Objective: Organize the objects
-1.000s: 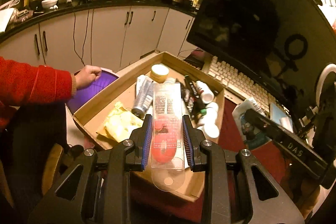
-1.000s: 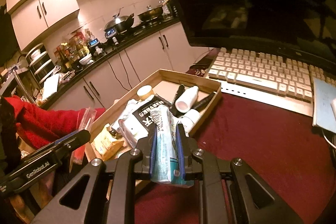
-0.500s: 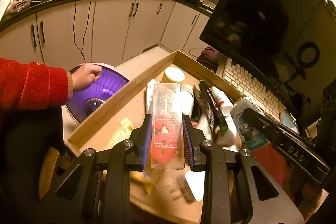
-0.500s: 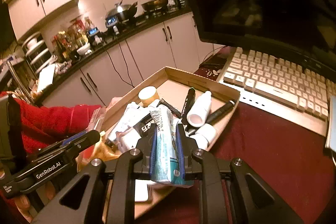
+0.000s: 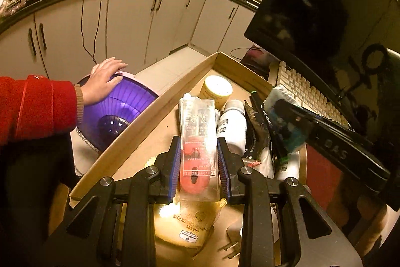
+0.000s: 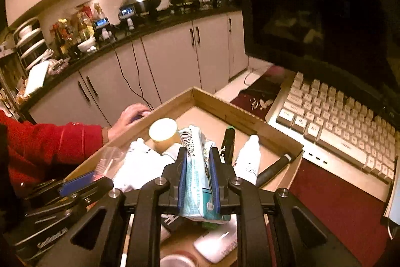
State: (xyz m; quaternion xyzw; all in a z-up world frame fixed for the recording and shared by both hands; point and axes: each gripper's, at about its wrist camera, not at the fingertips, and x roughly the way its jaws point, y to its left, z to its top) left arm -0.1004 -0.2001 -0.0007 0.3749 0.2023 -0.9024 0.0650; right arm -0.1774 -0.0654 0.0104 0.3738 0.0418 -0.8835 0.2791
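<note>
Crowding cardboard tray [image 5: 140, 126]: bottles, jar, marker

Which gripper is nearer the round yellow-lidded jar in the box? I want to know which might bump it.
Left, probably. In both wrist views the jar lies just beyond the held packet. The right gripper reaches in from the keyboard side, the left gripper from the box's near end.

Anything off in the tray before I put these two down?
Yes: the tray is a jumble. The white bottle, markers and pouches lie crisscrossed and overlapping. Small debris is scattered on the mat by the keyboard.
</note>
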